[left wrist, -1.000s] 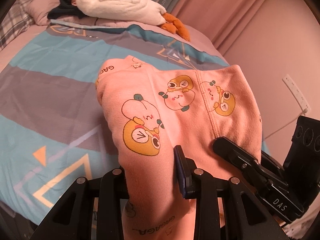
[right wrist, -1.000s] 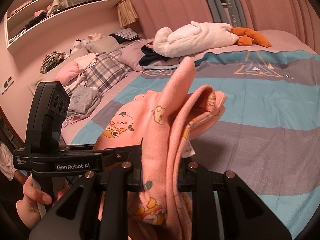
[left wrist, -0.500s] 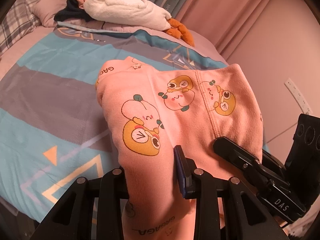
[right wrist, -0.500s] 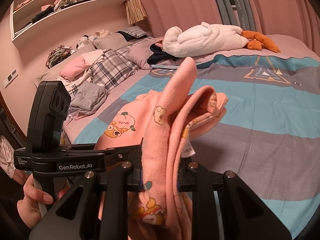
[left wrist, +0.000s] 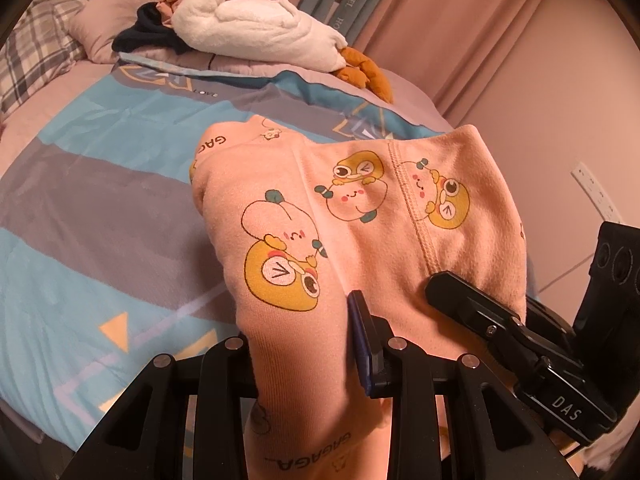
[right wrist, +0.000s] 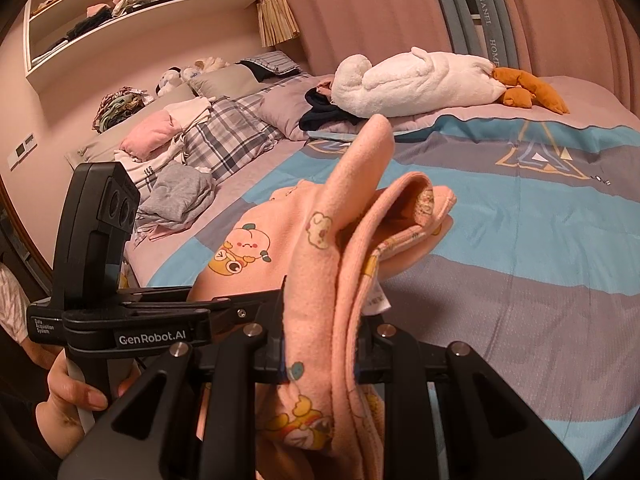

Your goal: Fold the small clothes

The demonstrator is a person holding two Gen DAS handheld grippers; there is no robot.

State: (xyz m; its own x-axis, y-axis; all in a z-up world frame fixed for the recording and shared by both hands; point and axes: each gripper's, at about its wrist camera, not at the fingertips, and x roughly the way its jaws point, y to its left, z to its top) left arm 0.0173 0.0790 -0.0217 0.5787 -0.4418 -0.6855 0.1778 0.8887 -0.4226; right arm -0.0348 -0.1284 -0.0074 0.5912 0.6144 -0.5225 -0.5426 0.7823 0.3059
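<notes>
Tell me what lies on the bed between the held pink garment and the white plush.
Only bare striped bedcover separates the pink garment from the white plush, shown in the right wrist view.

Ahead of the gripper lies a bedspread [left wrist: 100,184] striped in blue and grey, with triangle emblems printed on it. At its far end, well beyond the fingers, a white plush goose [right wrist: 420,80] lies on its side, its orange feet [right wrist: 528,90] pointing right, with a dark garment [right wrist: 324,114] bunched against its head. To the far left, a plaid pillow [right wrist: 228,136] sits beside a loose pile of pink, white and grey clothes [right wrist: 172,184]. Above them a wall shelf [right wrist: 120,4] carries folded clothing. Pink curtains [right wrist: 360,8] hang behind the bed. To the right, a white wall socket [left wrist: 596,192] with a cable.
</notes>
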